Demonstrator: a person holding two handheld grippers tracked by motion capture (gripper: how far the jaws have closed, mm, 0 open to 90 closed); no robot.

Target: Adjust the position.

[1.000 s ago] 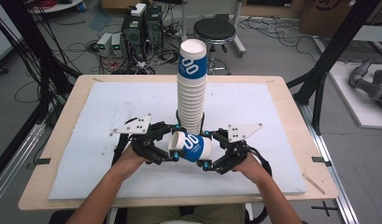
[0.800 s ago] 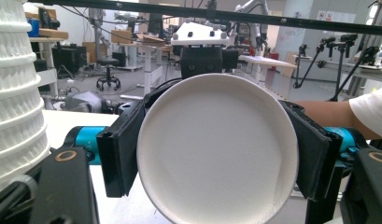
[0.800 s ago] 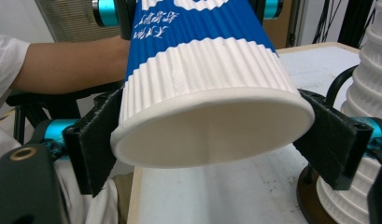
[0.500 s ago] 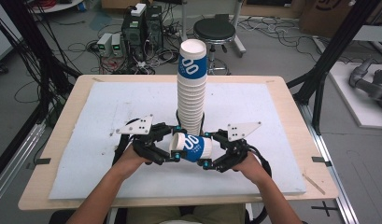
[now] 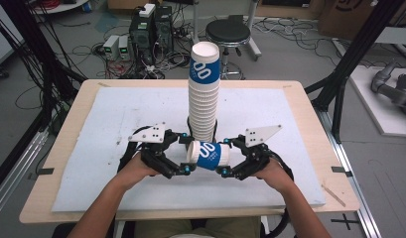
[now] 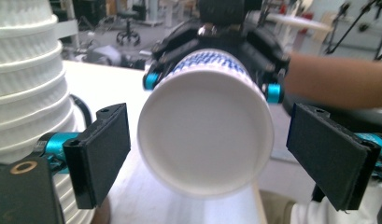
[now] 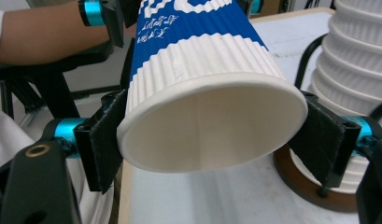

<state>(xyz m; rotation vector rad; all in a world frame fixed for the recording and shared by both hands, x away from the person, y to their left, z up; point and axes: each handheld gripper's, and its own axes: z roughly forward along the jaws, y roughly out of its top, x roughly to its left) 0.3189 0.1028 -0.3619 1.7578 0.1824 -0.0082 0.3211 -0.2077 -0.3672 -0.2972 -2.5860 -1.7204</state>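
Observation:
A blue-and-white ribbed paper cup [image 5: 209, 154] lies on its side in the air between both grippers, just in front of a tall stack of the same cups [image 5: 204, 99]. My right gripper [image 5: 226, 157] is shut on its open-mouth end; in the right gripper view the pads [image 7: 104, 140] press the rim of the cup [image 7: 212, 93]. My left gripper [image 5: 186, 153] is open around the closed base. In the left gripper view the base of the cup [image 6: 205, 135] sits between the left gripper [image 6: 207, 154] with a gap on each side.
The stack [image 7: 361, 60] stands on a brown round coaster [image 7: 314, 186] at the middle of the white board [image 5: 116, 114] on a wooden table. A stool, computers and cables lie on the floor beyond the far edge.

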